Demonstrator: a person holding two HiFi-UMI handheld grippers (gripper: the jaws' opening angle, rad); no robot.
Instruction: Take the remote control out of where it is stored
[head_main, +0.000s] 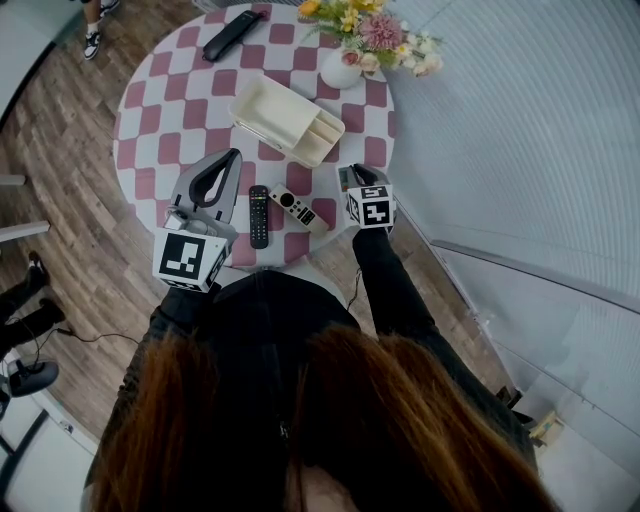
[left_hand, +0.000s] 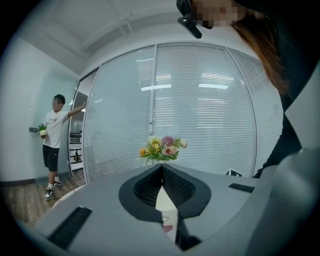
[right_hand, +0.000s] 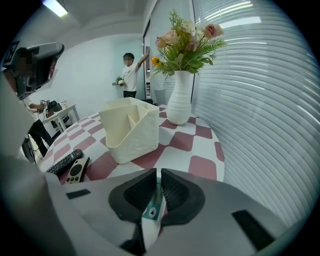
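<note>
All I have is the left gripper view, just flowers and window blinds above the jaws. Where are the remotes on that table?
Observer: Two lie side by side at the near edge of the table: a black remote and a beige remote, just right of the left gripper.
Operator: Is one left in storage?
Observer: No. From the head view the cream box looks empty in every compartment.
Operator: Any other remote around?
Observer: Yes, a second black remote lies at the far edge, left of the vase.
</note>
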